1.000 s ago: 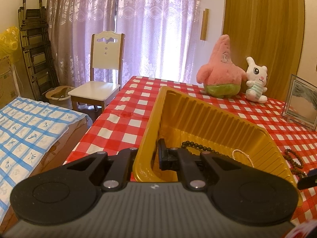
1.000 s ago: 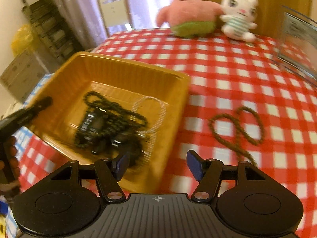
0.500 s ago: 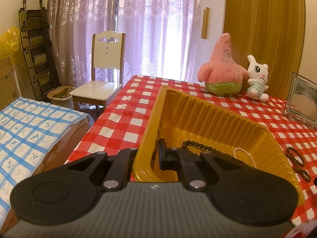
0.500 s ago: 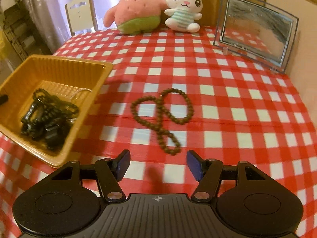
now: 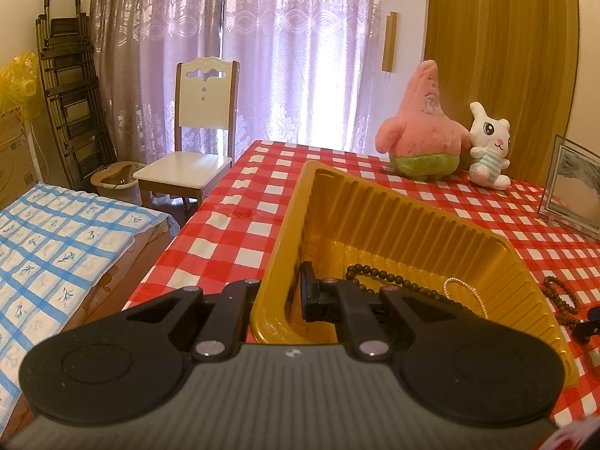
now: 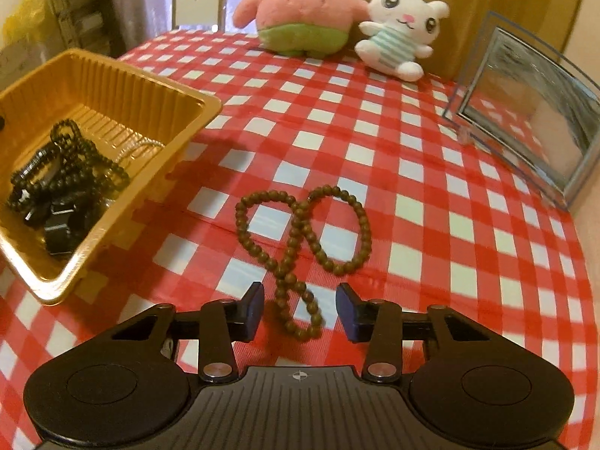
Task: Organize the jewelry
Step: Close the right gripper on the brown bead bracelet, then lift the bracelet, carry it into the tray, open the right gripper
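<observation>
A yellow plastic tray (image 5: 393, 221) sits on the red checked tablecloth; it also shows in the right wrist view (image 6: 112, 86). My left gripper (image 5: 279, 296) is shut on the tray's near wall, one finger outside and one inside. Dark bead strands (image 6: 67, 172) and a thin white bracelet (image 5: 465, 292) lie in the tray. A brown bead necklace (image 6: 300, 240) lies looped on the cloth right of the tray. My right gripper (image 6: 300, 309) is open and empty, low over the necklace's near loop, which lies between the fingers.
A pink star plush (image 6: 303, 7) and a white bunny plush (image 6: 401, 26) stand at the table's far edge. A glass picture frame (image 6: 525, 112) stands at the right. A chair (image 5: 195, 142) and a bed (image 5: 56, 247) lie left of the table.
My right gripper has swung from over the tray to the right and come down close over the brown necklace. My left gripper keeps its hold on the tray wall.
</observation>
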A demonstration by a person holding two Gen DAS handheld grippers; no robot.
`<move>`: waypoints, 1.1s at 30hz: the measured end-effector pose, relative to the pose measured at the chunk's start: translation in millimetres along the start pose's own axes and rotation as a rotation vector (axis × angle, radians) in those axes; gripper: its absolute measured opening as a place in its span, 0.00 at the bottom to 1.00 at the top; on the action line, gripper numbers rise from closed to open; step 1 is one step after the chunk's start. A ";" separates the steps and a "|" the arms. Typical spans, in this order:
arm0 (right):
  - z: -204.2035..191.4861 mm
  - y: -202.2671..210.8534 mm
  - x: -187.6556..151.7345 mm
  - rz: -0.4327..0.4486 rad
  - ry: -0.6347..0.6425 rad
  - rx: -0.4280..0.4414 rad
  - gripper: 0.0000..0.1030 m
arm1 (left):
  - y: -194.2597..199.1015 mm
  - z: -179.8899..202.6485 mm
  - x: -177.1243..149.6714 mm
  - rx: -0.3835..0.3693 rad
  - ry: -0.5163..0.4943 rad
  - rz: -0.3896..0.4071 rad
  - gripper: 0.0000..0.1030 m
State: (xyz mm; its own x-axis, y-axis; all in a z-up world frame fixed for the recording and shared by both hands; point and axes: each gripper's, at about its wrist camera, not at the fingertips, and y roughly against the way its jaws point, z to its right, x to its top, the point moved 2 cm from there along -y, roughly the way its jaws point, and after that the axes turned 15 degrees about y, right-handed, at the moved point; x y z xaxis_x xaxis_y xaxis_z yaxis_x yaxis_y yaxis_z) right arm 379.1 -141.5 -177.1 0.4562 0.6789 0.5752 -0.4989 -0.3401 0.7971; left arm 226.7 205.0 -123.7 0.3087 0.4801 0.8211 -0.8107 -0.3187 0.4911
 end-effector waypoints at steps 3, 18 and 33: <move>-1.5 -6.4 4.3 -0.008 0.027 0.005 0.38 | 0.1 1.0 0.3 0.002 -0.001 0.000 0.09; -5.2 -12.4 11.3 0.001 0.038 0.060 0.09 | 0.5 1.0 0.7 0.002 -0.001 0.000 0.08; 42.5 102.4 33.0 0.223 -0.159 -0.005 0.06 | 2.4 5.2 2.0 -0.002 -0.003 0.002 0.08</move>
State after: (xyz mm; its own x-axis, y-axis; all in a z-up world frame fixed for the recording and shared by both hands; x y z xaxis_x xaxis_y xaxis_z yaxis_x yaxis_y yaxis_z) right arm 374.4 -181.6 -68.6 0.4446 0.4770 0.7582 -0.6032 -0.4663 0.6471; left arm 228.0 200.9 -119.3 0.3091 0.4767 0.8230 -0.8122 -0.3179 0.4891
